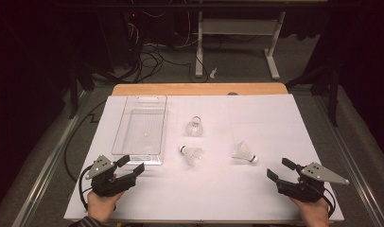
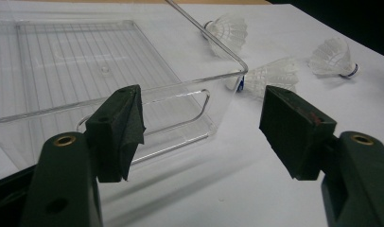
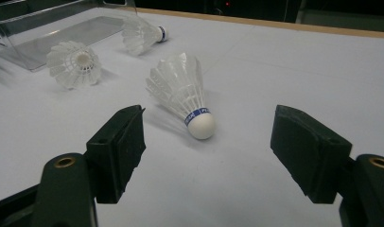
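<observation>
Surface: a white sheet (image 1: 218, 189) covers the table, with a strip of wooden table edge (image 1: 199, 89) bare at the far side
Room: dim and dark around the table; a grey floor behind, a tangle of cables (image 1: 150, 59) on it, and the white legs of another desk (image 1: 235, 28) beyond
Shuttlecocks: three, all white and lying loose on the sheet
Far shuttlecock (image 1: 194, 126): mid-table, just right of the tray
Middle shuttlecock (image 1: 191, 153): on its side, near the tray's near right corner
Right shuttlecock (image 1: 244, 152): on its side, cork end toward the right gripper; in the right gripper view (image 3: 183, 94) it lies straight ahead between the jaws, untouched
Tray: one clear plastic tray (image 1: 142, 124), empty, on the left half of the sheet
Left gripper (image 1: 132, 164): jaws wide apart, holding nothing, just short of the tray's near end; the tray wall (image 2: 180, 101) stands between it and the shuttlecocks
Right gripper (image 1: 280, 169): jaws wide apart, empty, near the front right of the sheet, apart from the right shuttlecock
Hands: two, one behind each gripper at the near edge
</observation>
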A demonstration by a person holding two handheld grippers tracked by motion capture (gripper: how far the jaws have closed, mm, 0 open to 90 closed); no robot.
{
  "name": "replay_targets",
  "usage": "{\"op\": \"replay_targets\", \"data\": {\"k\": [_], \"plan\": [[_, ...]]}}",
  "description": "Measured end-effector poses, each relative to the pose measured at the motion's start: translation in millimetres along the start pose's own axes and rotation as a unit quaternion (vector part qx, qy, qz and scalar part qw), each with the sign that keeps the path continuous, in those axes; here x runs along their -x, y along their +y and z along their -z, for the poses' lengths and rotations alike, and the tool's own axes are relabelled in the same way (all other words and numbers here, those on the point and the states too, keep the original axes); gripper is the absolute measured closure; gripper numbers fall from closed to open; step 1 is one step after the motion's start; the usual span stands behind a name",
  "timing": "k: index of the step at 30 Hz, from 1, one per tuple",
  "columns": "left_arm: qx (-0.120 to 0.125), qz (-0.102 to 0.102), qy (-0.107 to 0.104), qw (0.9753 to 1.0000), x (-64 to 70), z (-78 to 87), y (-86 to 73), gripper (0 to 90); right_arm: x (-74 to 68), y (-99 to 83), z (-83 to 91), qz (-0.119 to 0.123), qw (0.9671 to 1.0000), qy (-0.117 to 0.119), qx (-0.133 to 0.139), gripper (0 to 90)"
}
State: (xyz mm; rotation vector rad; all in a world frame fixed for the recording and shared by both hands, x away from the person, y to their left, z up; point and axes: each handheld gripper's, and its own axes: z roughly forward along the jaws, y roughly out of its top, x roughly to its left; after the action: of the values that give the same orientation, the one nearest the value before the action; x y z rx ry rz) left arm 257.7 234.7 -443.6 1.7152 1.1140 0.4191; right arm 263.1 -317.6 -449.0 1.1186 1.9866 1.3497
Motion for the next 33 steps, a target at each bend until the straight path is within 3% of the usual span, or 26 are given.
{"op": "replay_targets", "data": {"k": [19,33], "plan": [[0.001,0.001,-0.003,1.0,1.0,0.7,-0.2,31.9,0.9,-0.7,-3.1,-0.008,0.9997,0.002,-0.021,26.7],[-0.02,-0.011,-0.014,0.9996,7.1,-1.7,3.8,31.5,1.0,-1.2,-3.4,-0.013,0.9996,-0.001,-0.025,25.7]]}}
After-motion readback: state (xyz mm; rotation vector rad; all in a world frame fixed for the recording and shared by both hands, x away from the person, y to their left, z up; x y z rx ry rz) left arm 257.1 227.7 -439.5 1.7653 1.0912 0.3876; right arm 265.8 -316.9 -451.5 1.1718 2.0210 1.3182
